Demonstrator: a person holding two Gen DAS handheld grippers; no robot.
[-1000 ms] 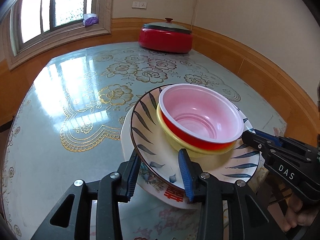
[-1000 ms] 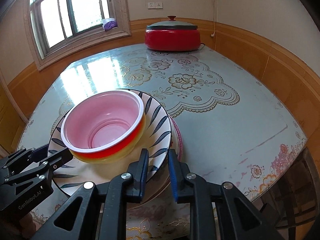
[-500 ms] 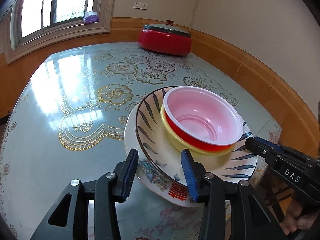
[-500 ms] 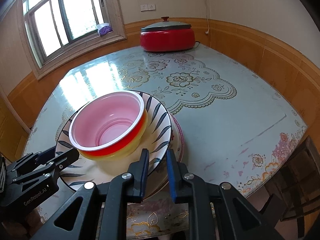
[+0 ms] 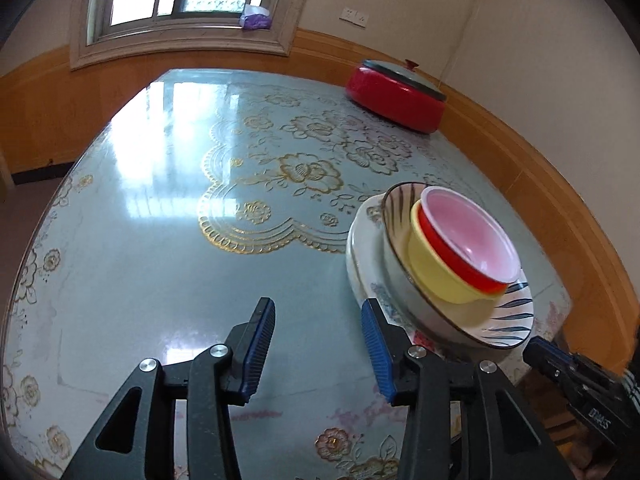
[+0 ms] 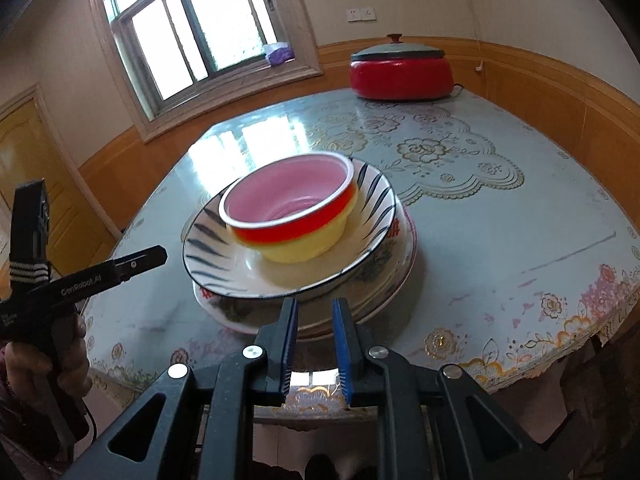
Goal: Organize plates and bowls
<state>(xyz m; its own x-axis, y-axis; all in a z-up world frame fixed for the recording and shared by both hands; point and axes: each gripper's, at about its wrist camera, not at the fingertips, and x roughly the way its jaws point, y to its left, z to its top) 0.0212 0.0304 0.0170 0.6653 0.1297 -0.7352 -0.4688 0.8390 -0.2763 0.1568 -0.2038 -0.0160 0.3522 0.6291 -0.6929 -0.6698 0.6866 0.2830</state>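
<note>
The stack of plates and bowls (image 6: 304, 240) lies just beyond your right gripper (image 6: 314, 316), jaws narrowly apart and empty, the nearer one.

Premises: a domestic dining room. The chief evidence is a large dining table (image 6: 500, 216) under a glossy pale-blue cover printed with gold flowers and scalloped borders. At the table's far edge, against the wall, stands a red electric cooking pot (image 6: 401, 73) with a dark knobbed lid; its cord runs off beside it. Stacked plates (image 6: 304, 264) and bowls (image 6: 288, 216) sit on the table's near side. Behind the table, orange wood wainscot (image 6: 560, 92) lines cream plaster walls carrying a wall socket (image 6: 361, 13). Beyond the table's far left corner is a framed window (image 6: 200, 36), a tissue pack (image 6: 279, 52) on its sill. A wooden door (image 6: 28, 168) stands left of the table.
</note>
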